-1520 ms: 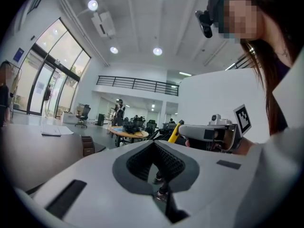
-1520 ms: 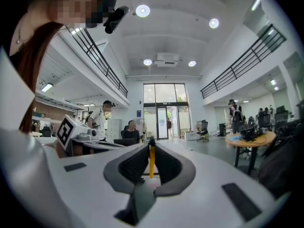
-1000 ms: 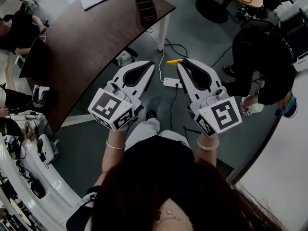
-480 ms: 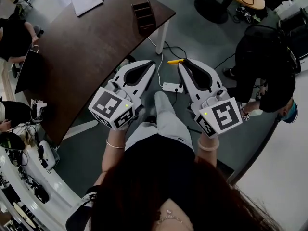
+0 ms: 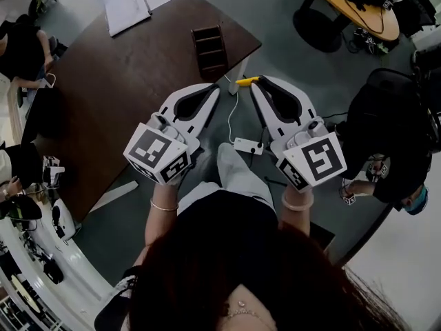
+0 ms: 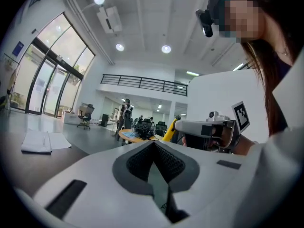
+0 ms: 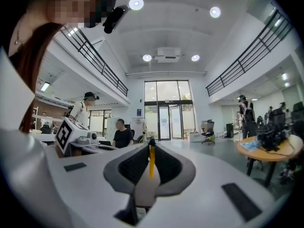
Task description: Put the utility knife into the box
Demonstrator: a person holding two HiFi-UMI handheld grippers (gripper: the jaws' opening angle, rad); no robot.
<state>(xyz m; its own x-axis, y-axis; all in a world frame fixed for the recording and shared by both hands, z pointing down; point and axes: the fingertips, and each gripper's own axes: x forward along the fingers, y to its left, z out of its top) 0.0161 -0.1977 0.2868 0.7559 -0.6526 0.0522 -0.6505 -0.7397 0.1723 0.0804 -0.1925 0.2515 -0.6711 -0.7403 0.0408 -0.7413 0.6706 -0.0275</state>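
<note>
2 grippers mid-frame: right gripper point(image 5: 255, 83) fingers pinch the yellow utility knife point(image 5: 247, 81), just below the counter point(image 5: 117, 88) corner. Left gripper point(image 5: 216, 89) fingers pressed together. Box point(image 5: 209, 49) on the dark curved counter. Grey floor, glass-fronted hall.

Open space is stretching from the right gripper point(image 5: 253, 83), clamping the utility knife point(image 5: 247, 81), to the box point(image 5: 209, 49) on the table point(image 5: 117, 81); the left gripper point(image 5: 216, 89) is hovering beside that path, papers point(image 5: 131, 2) lying well apart.
</note>
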